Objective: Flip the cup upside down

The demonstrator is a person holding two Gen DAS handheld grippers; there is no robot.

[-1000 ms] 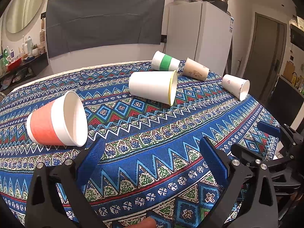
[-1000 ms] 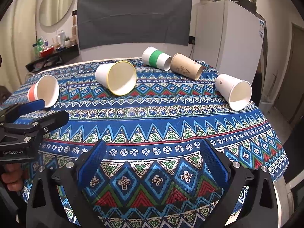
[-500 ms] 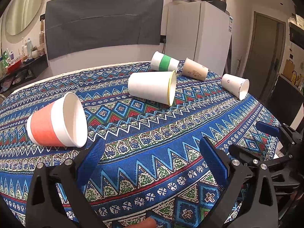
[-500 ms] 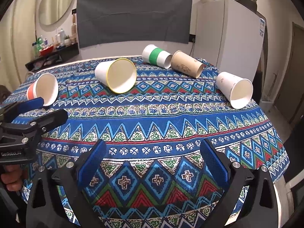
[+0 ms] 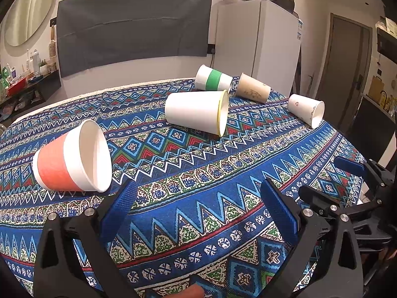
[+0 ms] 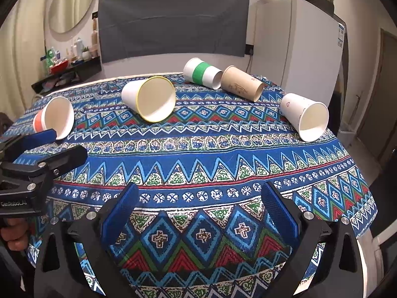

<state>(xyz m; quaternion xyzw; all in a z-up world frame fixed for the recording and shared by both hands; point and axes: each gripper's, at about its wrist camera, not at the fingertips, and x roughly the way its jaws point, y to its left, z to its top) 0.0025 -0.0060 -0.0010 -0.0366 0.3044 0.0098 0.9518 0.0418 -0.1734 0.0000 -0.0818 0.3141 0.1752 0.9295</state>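
Observation:
Several paper cups lie on their sides on the patterned tablecloth. A red-banded cup lies just ahead-left of my left gripper, which is open and empty. A yellow-rimmed white cup lies mid-table, with a green-banded cup, a brown cup and a white heart-print cup beyond. My right gripper is open and empty near the table's front edge. In its view are the red-banded cup, yellow-rimmed cup, green-banded cup, brown cup and heart-print cup.
A white fridge stands behind the table at right, with a door beyond. A shelf of bottles lines the left wall. The left gripper's body shows at the left of the right wrist view.
Both views have shifted slightly; the cups look a little lower and closer. No cup has moved and both grippers stay open.

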